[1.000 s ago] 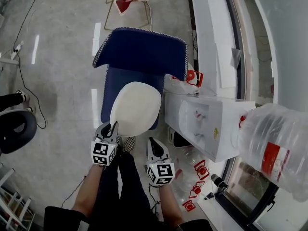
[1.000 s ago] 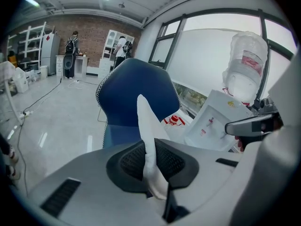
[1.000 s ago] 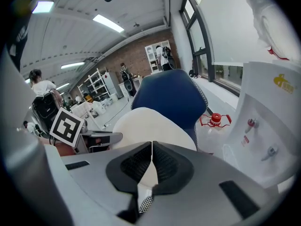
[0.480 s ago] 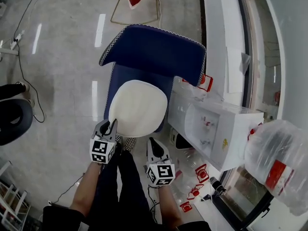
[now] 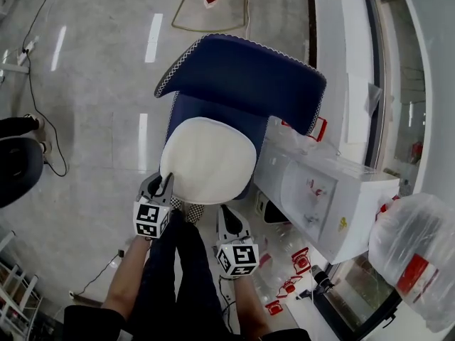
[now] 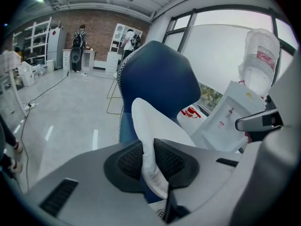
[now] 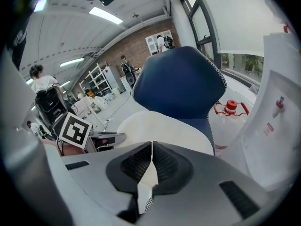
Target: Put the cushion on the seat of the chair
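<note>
Where the cushion (image 5: pixel 207 160) lies over the blue seat (image 5: pixel 183 112) of the chair (image 5: pixel 245 73), it covers most of it — white and rounded, though whether it already rests flat on the seat I can't quite tell from here. Its near edge is pinched between the fingers (image 6: pixel 174 161) of the left gripper (image 5: pixel 161 185), set narrow and pressing on the fabric. The right gripper (image 5: pixel 227 213) hangs just beside it, fingers closed together on nothing. A white water dispenser (image 5: pixel 334 197) stands close against the chair's side.
</note>
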A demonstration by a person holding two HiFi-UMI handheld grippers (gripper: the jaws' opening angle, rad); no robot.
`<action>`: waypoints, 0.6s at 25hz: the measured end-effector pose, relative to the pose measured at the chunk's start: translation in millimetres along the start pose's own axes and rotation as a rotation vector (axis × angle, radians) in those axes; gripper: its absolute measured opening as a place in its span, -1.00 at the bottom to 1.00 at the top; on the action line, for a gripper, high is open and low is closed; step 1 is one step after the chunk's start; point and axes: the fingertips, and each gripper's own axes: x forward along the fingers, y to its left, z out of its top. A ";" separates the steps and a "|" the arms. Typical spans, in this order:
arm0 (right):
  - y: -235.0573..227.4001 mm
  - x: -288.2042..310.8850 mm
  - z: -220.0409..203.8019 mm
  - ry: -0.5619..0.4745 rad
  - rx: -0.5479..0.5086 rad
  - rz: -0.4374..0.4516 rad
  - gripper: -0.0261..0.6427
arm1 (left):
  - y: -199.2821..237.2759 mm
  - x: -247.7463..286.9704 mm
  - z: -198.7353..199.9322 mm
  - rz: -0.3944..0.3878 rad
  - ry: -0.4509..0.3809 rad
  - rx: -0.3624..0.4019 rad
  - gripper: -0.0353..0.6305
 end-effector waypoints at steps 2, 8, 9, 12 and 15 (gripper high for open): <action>0.9 7.5 -4.2 0.009 0.008 0.004 -0.83 | 7.8 5.9 -5.3 0.008 0.003 -0.005 -0.73; 5.6 30.4 -11.8 0.030 0.002 0.019 -0.83 | 32.4 21.6 -21.8 0.034 0.015 -0.025 -0.67; 5.6 34.0 -12.2 0.032 0.001 0.020 -0.83 | 35.7 23.9 -24.3 0.037 0.017 -0.029 -0.66; 5.7 44.2 -14.1 0.036 -0.002 0.018 -0.83 | 45.0 30.3 -31.7 0.045 0.023 -0.038 -0.64; 4.6 52.2 -17.8 0.046 -0.001 0.010 -0.83 | 53.1 36.3 -38.1 0.050 0.025 -0.050 -0.62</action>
